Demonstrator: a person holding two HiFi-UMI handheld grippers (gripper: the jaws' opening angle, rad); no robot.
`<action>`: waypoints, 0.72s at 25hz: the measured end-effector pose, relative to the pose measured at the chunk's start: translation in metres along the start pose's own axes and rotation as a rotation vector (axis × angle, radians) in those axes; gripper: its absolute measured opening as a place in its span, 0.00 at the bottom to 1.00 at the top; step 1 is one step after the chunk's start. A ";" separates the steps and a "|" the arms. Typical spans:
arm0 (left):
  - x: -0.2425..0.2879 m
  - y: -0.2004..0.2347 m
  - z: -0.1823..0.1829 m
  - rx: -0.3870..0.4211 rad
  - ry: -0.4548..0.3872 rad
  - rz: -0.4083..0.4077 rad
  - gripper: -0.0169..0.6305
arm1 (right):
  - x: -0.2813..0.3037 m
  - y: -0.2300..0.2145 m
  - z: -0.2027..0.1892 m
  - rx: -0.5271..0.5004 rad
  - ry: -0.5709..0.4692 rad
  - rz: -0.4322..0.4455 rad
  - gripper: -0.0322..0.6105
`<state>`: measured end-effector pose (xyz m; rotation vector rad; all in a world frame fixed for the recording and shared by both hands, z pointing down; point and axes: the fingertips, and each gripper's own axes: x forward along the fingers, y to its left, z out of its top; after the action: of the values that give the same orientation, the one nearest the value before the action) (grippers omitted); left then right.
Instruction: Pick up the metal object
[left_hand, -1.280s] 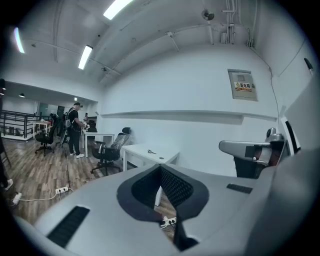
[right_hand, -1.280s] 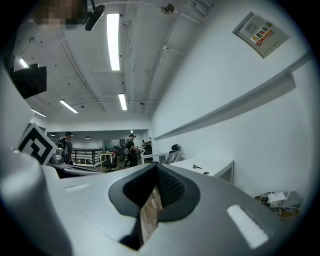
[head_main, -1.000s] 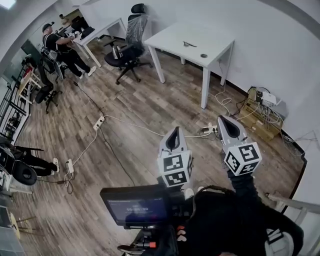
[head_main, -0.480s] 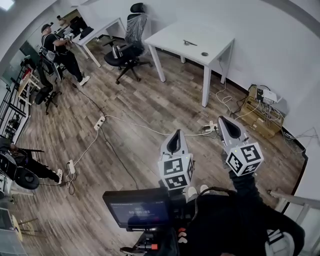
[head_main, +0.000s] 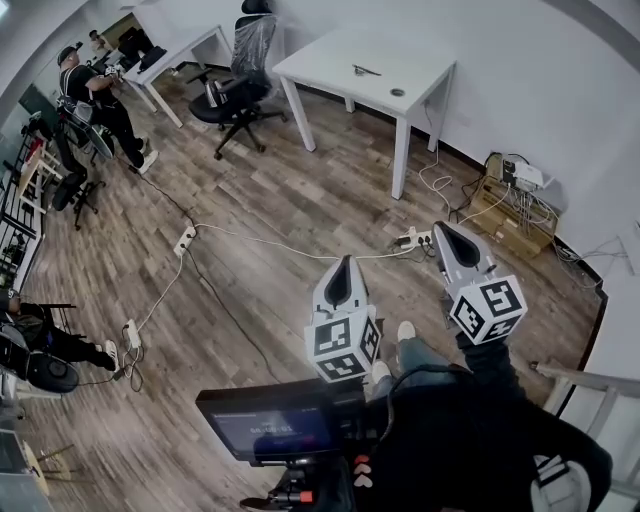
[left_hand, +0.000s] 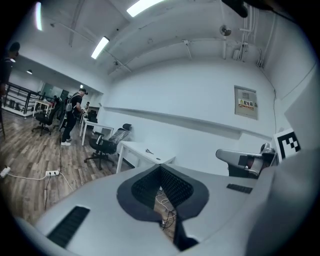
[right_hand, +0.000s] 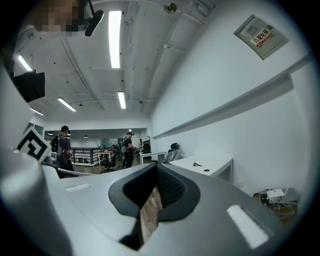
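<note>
The task is at its approach stage, and nothing is picked up yet. The metal object, a thin tool too small to identify, lies on the white table at the far side of the room. A small round dark thing sits near it on the right. Both grippers are held out over the wooden floor, well apart from the table and pointing roughly toward it. The left gripper has its jaws together with nothing between them, and the right gripper is likewise closed and empty. As I judge it, the next move calls for walking up to the table and stepping over the cable that crosses the floor. Then one gripper's jaws must part and come down astride the tool.
</note>
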<state>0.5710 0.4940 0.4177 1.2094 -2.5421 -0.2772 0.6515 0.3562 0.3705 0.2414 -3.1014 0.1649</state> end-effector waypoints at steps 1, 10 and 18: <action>0.003 0.001 0.002 -0.005 -0.001 0.000 0.01 | 0.003 -0.003 0.001 0.003 -0.001 -0.007 0.05; 0.067 0.018 0.009 0.011 0.011 0.046 0.01 | 0.062 -0.046 -0.004 0.004 0.016 -0.011 0.05; 0.154 0.029 0.035 0.041 -0.001 0.058 0.01 | 0.134 -0.093 0.000 -0.013 0.018 -0.002 0.05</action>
<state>0.4458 0.3929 0.4235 1.1483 -2.5911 -0.2136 0.5334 0.2442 0.3852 0.2409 -3.0832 0.1452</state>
